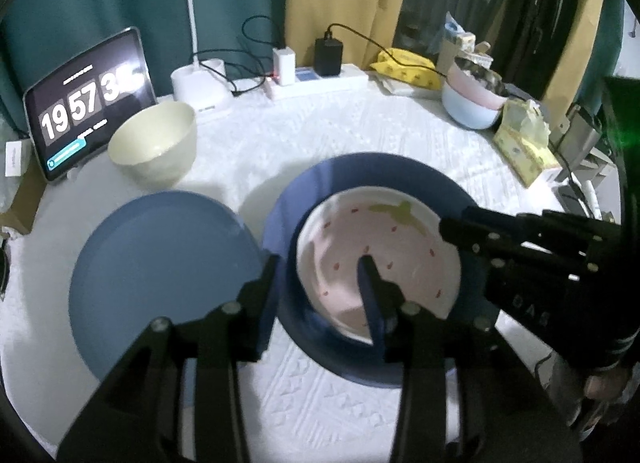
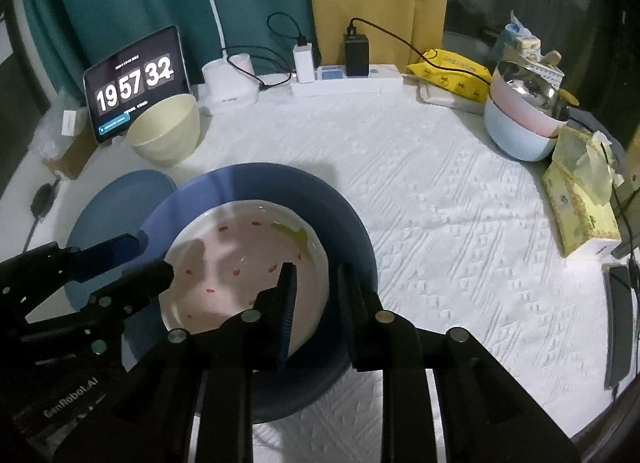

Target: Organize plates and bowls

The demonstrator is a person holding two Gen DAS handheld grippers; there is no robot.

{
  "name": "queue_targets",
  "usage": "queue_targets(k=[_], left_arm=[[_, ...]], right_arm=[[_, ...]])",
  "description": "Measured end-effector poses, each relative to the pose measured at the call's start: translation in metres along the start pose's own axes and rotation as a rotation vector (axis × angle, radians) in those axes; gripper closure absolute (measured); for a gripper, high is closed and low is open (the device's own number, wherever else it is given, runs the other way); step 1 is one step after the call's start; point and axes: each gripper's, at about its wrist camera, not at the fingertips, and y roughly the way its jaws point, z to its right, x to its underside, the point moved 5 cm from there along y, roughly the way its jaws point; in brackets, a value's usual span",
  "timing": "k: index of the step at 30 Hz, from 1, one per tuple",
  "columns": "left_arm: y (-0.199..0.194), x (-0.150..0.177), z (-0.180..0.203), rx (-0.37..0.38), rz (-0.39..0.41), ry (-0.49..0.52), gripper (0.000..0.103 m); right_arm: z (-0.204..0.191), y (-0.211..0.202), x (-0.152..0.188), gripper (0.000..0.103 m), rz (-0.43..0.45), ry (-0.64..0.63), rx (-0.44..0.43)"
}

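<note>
My left tool [image 1: 320, 271] is partly open, straddling the near-left rims of the dark blue bowl [image 1: 316, 183] and the strawberry-print dish [image 1: 380, 247] nested in it. My right tool [image 2: 318, 275] is narrow, straddling the same rims on the right; can't tell if it's pinching. Light blue plate [image 1: 160, 263] at 9 o'clock, cream bowl [image 1: 154, 143] at 11 on the white table [image 2: 440, 203].

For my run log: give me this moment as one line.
stage: pink bowl on dark plate | left gripper: open, astride bowl rim | right gripper: open, astride bowl rim
</note>
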Motion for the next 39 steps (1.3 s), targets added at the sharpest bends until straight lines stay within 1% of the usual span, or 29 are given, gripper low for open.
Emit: queue_targets(k=[4, 10, 20, 24, 30, 33, 39], left_arm=[[-0.007, -0.004, -0.005, 0.008, 0.021, -0.012, 0.063], [-0.017, -0.011, -0.018, -0.009, 0.061, -0.026, 0.062], [-0.039, -0.023, -0.045, -0.028, 0.145, -0.048, 0.06], [-0.046, -0.024, -0.06, -0.024, 0.17, -0.068, 0.059], [-0.056, -0.028, -0.08, -0.019, 0.222, -0.092, 0.059], [-0.06, -0.03, -0.088, -0.03, 0.242, -0.094, 0.059], [-0.063, -0.032, -0.106, -0.044, 0.265, -0.107, 0.059]], right_arm=[[-0.002, -0.008, -0.006, 0.08, 0.023, 0.005, -0.007], [-0.014, -0.018, -0.017, 0.08, 0.053, -0.006, -0.027], [-0.044, -0.024, -0.034, 0.079, 0.094, -0.058, -0.031], [-0.052, -0.024, -0.04, 0.074, 0.103, -0.06, -0.032], [-0.068, -0.02, -0.049, 0.074, 0.108, -0.081, -0.034], [-0.077, -0.018, -0.053, 0.074, 0.112, -0.098, -0.034], [-0.094, -0.013, -0.062, 0.074, 0.128, -0.157, -0.006]])
